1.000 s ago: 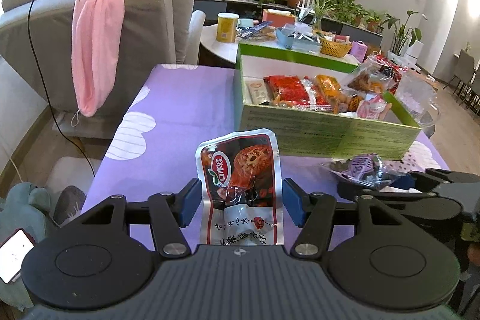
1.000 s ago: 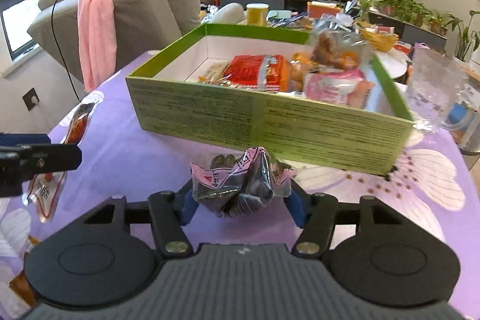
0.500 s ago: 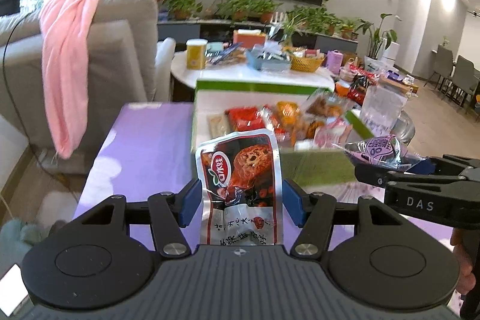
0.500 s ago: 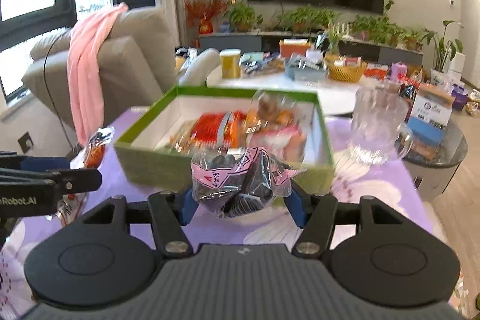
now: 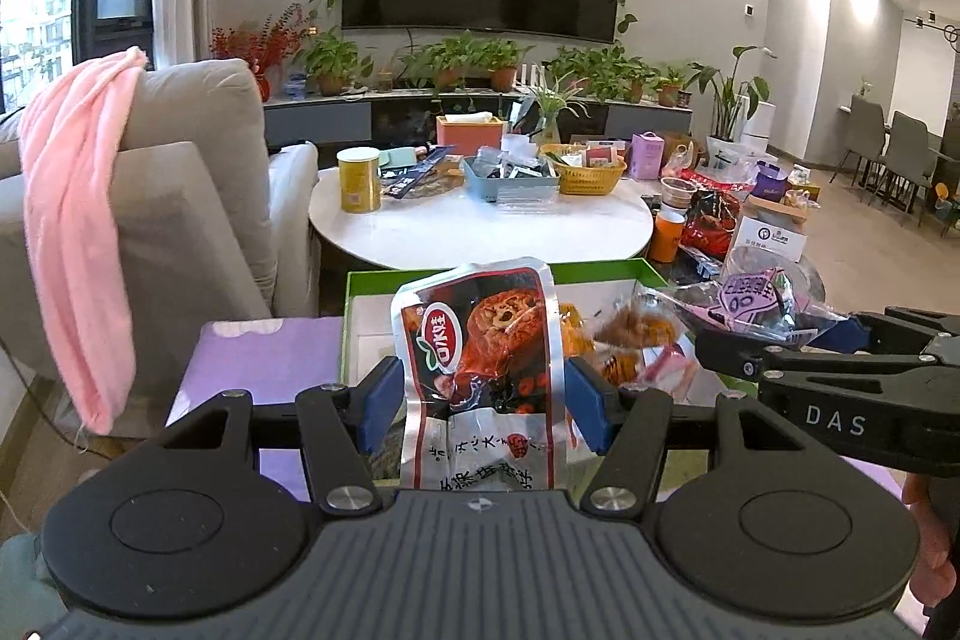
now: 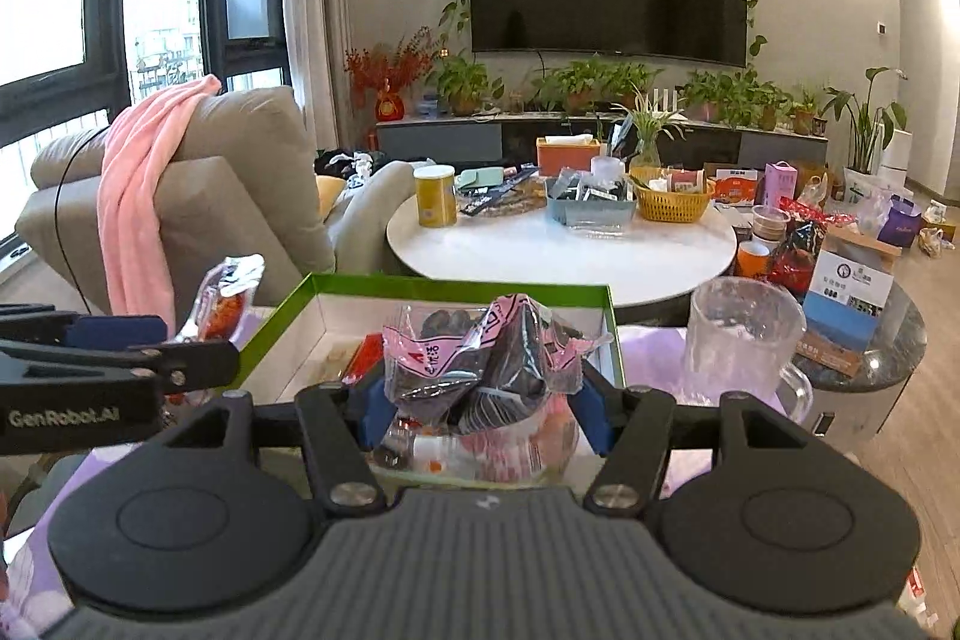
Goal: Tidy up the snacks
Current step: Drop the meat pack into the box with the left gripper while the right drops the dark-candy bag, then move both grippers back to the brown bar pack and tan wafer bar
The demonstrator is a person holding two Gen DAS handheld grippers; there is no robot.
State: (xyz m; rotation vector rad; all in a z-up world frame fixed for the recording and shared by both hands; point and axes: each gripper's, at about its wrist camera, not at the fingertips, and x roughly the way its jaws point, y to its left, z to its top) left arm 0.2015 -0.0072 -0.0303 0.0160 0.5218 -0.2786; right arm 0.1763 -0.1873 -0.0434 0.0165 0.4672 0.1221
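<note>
My left gripper [image 5: 483, 400] is shut on a red snack pouch [image 5: 480, 358], which stands upright between its blue pads above the near left part of the green box [image 5: 594, 271]. My right gripper [image 6: 480, 406] is shut on a crumpled pink-and-clear bag of dark snacks [image 6: 480, 358], held over the near side of the same green box [image 6: 420, 283]. Several packets lie inside the box. In the left wrist view the right gripper [image 5: 780, 346] shows at the right with its bag [image 5: 756, 298]. In the right wrist view the left gripper [image 6: 150, 346] shows at the left with the pouch [image 6: 228, 292].
The box rests on a purple cloth [image 5: 264, 358]. A glass mug [image 6: 744, 340] stands right of the box. Behind it are a cluttered round white table [image 6: 558, 250] and a dark side table [image 6: 870, 340]. A grey sofa with a pink cloth [image 6: 138, 196] fills the left.
Both grippers have risen with their packets and come forward from in front of the box to over its near side. Their grips have not changed.
</note>
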